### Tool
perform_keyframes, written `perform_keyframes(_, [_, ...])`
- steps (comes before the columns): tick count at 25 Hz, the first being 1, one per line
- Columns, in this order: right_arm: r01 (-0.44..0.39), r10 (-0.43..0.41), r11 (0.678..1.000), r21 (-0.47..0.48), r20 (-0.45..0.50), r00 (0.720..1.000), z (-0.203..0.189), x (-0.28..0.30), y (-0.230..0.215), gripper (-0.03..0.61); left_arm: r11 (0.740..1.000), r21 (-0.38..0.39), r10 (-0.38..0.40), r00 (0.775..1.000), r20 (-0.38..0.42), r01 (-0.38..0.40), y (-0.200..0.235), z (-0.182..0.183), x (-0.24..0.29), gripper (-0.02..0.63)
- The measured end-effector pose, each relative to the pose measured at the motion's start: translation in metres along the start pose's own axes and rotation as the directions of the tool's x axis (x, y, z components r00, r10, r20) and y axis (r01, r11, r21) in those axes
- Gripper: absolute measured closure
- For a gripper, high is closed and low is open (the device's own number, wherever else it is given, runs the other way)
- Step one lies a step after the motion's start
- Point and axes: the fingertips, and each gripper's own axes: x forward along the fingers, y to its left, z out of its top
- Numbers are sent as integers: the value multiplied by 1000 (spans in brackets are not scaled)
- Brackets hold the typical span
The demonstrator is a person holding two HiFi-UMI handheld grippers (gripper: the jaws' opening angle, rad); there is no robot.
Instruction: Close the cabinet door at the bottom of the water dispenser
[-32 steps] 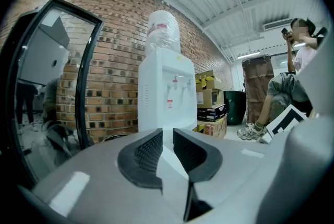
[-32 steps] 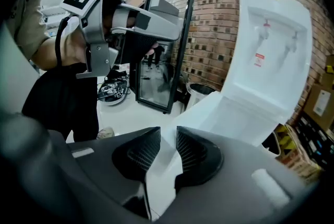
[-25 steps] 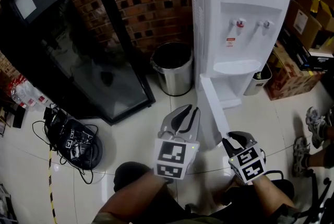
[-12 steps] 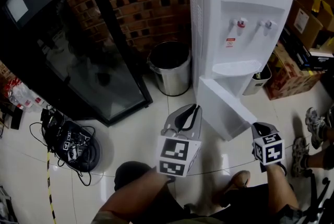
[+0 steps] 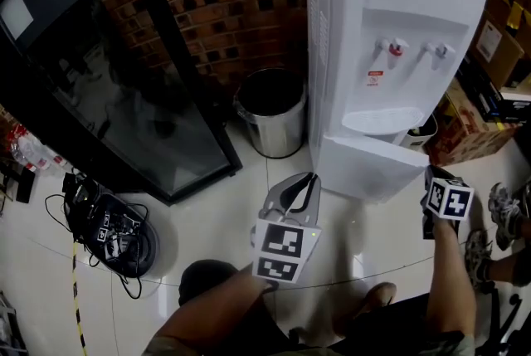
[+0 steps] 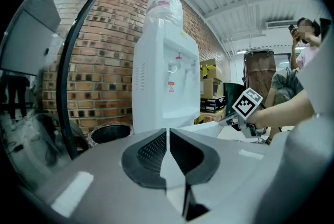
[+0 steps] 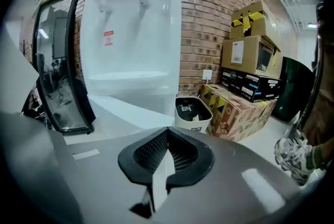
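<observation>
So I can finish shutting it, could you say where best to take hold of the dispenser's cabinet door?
I'd take the cabinet door by its free right-hand edge, coming from the front right: it seems hinged on the left and stands ajar, leaving that edge exposed.

White floor (image 5: 207,213) bears water dispenser (image 5: 373,31), steel bin (image 5: 278,138), cable bundle (image 5: 116,234).
</observation>
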Motion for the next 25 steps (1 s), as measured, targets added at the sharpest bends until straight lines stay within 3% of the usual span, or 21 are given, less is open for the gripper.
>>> perform_keyframes(9, [26, -34, 996, 84, 96, 995, 48, 72, -24, 578, 1000, 15, 25, 996, -85, -24, 32, -23, 33, 596])
perform_keyframes(16, [9, -18, 995, 97, 90, 996, 57, 101, -18, 577, 999, 47, 25, 993, -113, -20, 50, -28, 51, 596])
perform_keyframes(22, [-14, 0, 988, 153, 86, 996, 57, 97, -20, 577, 999, 46, -12, 997, -77, 16, 44, -13, 55, 597])
perform_keyframes(25, [-11, -1, 992, 122, 96, 995, 63, 81, -13, 577, 999, 37, -33, 999, -37, 34, 36, 0, 47, 598])
